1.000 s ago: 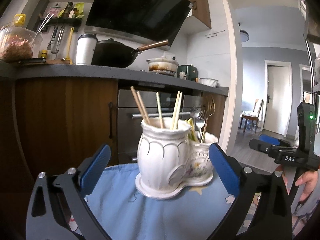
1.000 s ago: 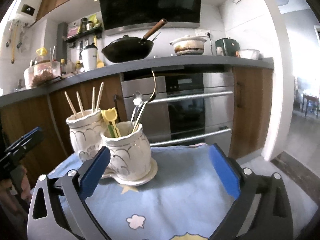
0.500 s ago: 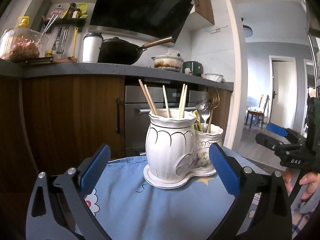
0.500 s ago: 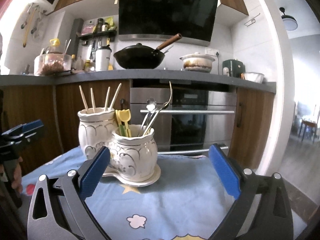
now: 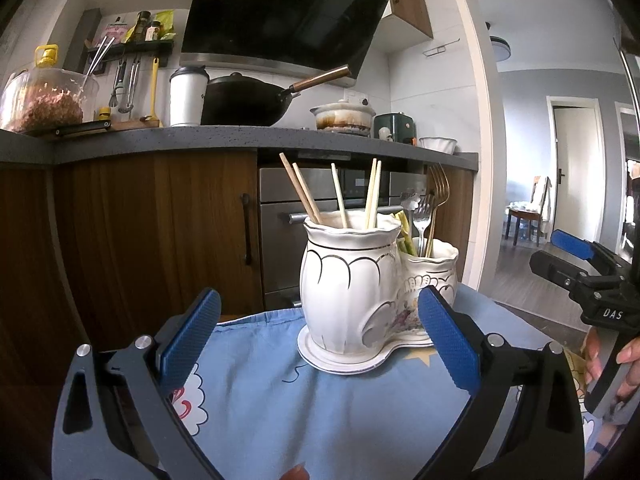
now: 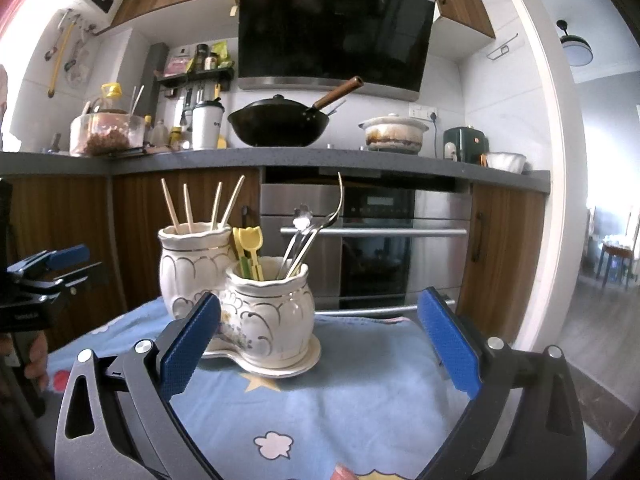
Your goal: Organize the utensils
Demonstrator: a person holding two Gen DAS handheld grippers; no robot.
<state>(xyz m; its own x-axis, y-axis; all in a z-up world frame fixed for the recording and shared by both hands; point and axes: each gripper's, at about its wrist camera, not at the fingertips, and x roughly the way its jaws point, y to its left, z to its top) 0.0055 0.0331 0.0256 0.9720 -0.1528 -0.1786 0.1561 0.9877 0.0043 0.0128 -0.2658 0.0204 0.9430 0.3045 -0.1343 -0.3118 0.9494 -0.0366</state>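
A white twin-pot utensil holder (image 5: 372, 288) stands on a blue cloth (image 5: 320, 408), chopsticks (image 5: 340, 196) in its taller pot, forks (image 5: 430, 208) in the lower. The left gripper (image 5: 318, 344) and right gripper (image 6: 318, 344) hover before it, jaws spread, empty.

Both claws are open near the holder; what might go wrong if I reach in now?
The chopsticks and forks lean outward above the rims, so a claw coming in low could snag them. The holder stands on a loose cloth and may slide or tip if pushed. The left claw and right claw converge and could collide.
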